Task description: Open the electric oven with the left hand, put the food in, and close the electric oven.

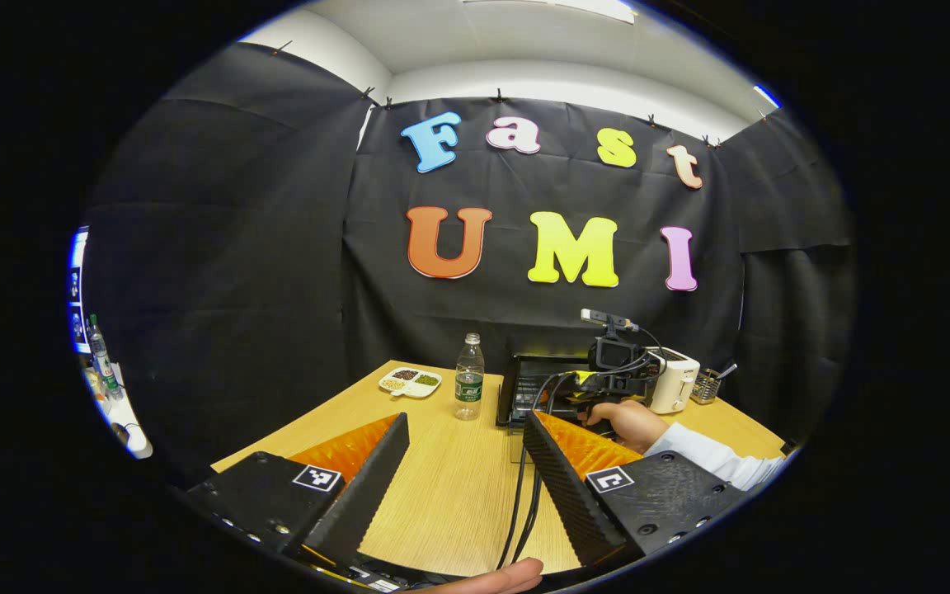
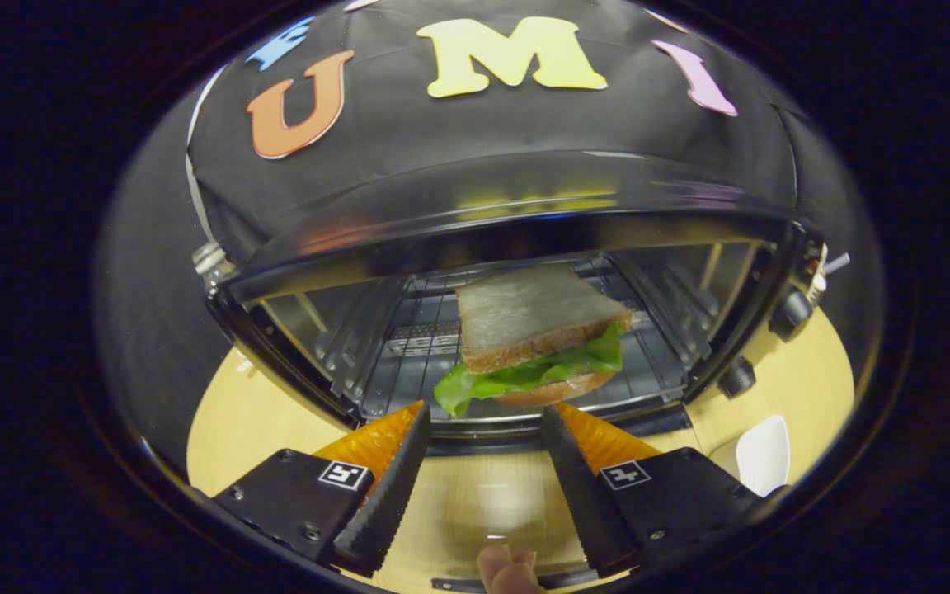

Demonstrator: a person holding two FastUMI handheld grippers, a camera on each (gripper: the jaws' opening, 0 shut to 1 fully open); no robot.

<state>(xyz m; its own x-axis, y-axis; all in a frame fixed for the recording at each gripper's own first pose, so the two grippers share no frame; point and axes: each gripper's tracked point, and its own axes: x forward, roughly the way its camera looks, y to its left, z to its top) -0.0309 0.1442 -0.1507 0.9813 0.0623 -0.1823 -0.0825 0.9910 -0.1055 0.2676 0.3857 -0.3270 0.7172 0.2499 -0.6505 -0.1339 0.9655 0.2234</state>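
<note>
Right gripper view: right gripper (image 2: 479,429), fingers spread, empty, at bottom centre. Just above it, electric oven (image 2: 508,247) with door open. Sandwich (image 2: 537,338) of bread and lettuce on the wire rack inside, centre of frame, apart from the fingers. Left gripper view: left gripper (image 1: 465,437), fingers spread, empty, over wooden table (image 1: 442,495). Water bottle (image 1: 468,377) upright at centre; divided dish (image 1: 410,382) left of it; white toaster (image 1: 673,379) at right.
</note>
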